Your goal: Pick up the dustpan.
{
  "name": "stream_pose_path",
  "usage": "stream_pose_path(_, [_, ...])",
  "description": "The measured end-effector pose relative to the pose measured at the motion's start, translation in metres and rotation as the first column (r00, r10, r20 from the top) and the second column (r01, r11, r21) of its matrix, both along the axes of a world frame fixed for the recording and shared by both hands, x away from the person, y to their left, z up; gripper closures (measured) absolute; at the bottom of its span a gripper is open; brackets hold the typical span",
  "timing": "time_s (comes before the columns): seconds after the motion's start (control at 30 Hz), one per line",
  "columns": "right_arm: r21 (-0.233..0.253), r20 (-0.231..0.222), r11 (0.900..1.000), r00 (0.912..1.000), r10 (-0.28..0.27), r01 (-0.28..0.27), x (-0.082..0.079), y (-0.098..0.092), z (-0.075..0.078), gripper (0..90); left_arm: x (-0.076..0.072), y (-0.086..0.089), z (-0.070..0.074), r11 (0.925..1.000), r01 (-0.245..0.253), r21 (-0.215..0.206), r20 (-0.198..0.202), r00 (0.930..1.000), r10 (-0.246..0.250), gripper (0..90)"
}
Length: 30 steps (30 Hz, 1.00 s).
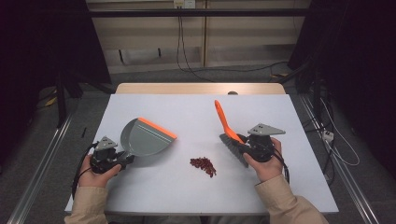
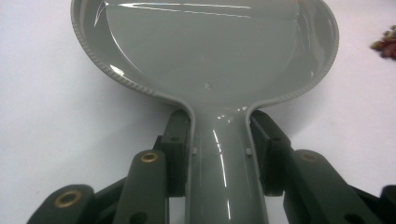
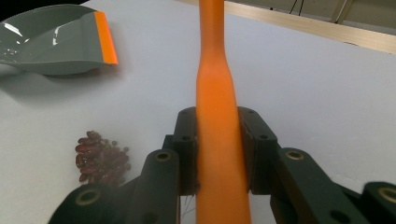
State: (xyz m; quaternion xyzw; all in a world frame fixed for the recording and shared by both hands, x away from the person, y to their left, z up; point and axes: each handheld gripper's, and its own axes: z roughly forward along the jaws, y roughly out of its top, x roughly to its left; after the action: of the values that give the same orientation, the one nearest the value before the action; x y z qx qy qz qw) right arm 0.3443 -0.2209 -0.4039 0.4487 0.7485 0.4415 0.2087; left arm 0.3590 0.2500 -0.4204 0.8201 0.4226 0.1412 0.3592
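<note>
High view overlooks the table [image 1: 154,196]; gripper views sit close above it.

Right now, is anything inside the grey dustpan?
Nothing: the dustpan pan looks bare and glossy. The beans lie apart on the table. The left tool hides part of its handle.

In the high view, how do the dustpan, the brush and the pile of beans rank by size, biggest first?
1. The grey dustpan, clearly largest.
2. The orange-handled brush: long but slim, its bristle end partly hidden by the right gripper.
3. The pile of red beans, plainly smallest.
</note>
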Motion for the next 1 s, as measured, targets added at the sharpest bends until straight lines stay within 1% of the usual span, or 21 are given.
stream_pose_path(0.1, [0.000,0.000,1.000,1.0000,-0.002,0.002,0.000,0.000,0.000,71.3,-0.004,-0.001,0.004,0.9998,0.020,-0.008,0.015,0.9997,-0.020,63.1])
stream_pose_path(0.2, [0.001,-0.002,1.000,1.0000,-0.008,0.008,0.001,0.000,0.000,71.3,-0.009,-0.001,0.010,0.9984,0.057,-0.006,0.024,0.9981,-0.056,63.1])
stream_pose_path(0.23, [0.002,-0.001,1.000,1.0000,-0.009,0.009,0.002,0.000,0.000,71.3,-0.010,-0.002,0.011,0.9977,0.066,-0.014,0.025,0.9975,-0.066,63.1])
stream_pose_path(0.27, [0.002,0.000,1.000,1.0000,-0.009,0.009,0.002,0.001,0.000,71.3,-0.012,-0.002,0.013,0.9965,0.083,-0.010,0.016,0.9964,-0.083,63.0])
stream_pose_path(0.3, [0.001,0.001,1.000,1.0000,-0.007,0.007,0.002,0.001,0.000,71.3,-0.013,-0.003,0.014,0.9959,0.090,-0.008,0.016,0.9958,-0.090,63.0])
stream_pose_path(0.33, [0.001,0.001,1.000,1.0000,-0.006,0.006,0.002,0.001,0.000,71.3,-0.015,-0.004,0.015,0.9945,0.104,-0.009,0.022,0.9944,-0.104,63.0])
stream_pose_path(0.37, [0.000,-0.001,1.000,1.0000,-0.007,0.007,0.002,0.002,0.000,71.3,-0.015,-0.005,0.016,0.9934,0.115,-0.010,0.016,0.9933,-0.114,63.0])
stream_pose_path(0.43, [0.001,-0.003,1.000,1.0000,-0.008,0.008,0.003,0.002,0.000,71.3,-0.018,-0.006,0.018,0.9914,0.130,-0.015,0.017,0.9914,-0.129,63.0])
stream_pose_path(0.5, [-0.001,-0.001,1.000,1.0000,-0.009,0.009,0.003,0.002,0.000,71.3,-0.019,-0.007,0.019,0.9879,0.155,-0.005,0.027,0.9876,-0.155,63.0])
stream_pose_path(0.57, [-0.001,-0.002,1.000,0.9999,-0.014,0.014,0.003,0.002,0.000,71.3,-0.021,-0.008,0.020,0.9844,0.174,-0.023,0.016,0.9846,-0.174,63.0])
stream_pose_path(0.63, [-0.005,-0.002,1.000,0.9999,-0.016,0.016,0.004,0.003,0.000,71.3,-0.022,-0.008,0.020,0.9800,0.199,-0.013,0.016,0.9800,-0.198,63.1])
stream_pose_path(0.67, [-0.003,-0.006,1.000,0.9999,-0.016,0.016,0.004,0.003,-0.001,71.3,-0.023,-0.008,0.020,0.9768,0.213,-0.020,0.009,0.9770,-0.213,63.0])
stream_pose_path(0.7, [-0.001,-0.007,1.000,0.9998,-0.017,0.017,0.004,0.003,-0.001,71.3,-0.024,-0.008,0.021,0.9745,0.224,-0.009,0.004,0.9745,-0.224,63.0])
stream_pose_path(0.73, [-0.004,-0.004,1.000,0.9999,-0.016,0.016,0.005,0.003,-0.001,71.3,-0.025,-0.009,0.021,0.9715,0.237,-0.002,0.008,0.9715,-0.237,63.0])
stream_pose_path(0.8, [-0.002,-0.007,1.000,0.9999,-0.015,0.015,0.006,0.004,-0.001,71.3,-0.028,-0.010,0.022,0.9668,0.255,-0.002,0.010,0.9668,-0.255,63.0])
stream_pose_path(0.9, [-0.002,-0.006,1.000,0.9998,-0.018,0.018,0.007,0.005,-0.002,71.3,-0.031,-0.013,0.022,0.9557,0.294,0.001,0.004,0.9557,-0.294,63.0])
stream_pose_path(0.93, [-0.002,-0.006,1.000,0.9998,-0.019,0.019,0.007,0.005,-0.002,71.3,-0.032,-0.015,0.022,0.9530,0.303,0.006,0.002,0.9530,-0.303,63.0])
stream_pose_path(0.97, [-0.005,-0.009,1.000,0.9998,-0.019,0.019,0.007,0.006,-0.002,71.3,-0.034,-0.016,0.022,0.9523,0.305,0.015,0.001,0.9525,-0.305,63.0])
stream_pose_path(1.0, [-0.005,-0.010,1.000,0.9998,-0.018,0.018,0.008,0.007,-0.002,71.3,-0.034,-0.017,0.022,0.9475,0.319,0.009,-0.003,0.9476,-0.319,63.0])
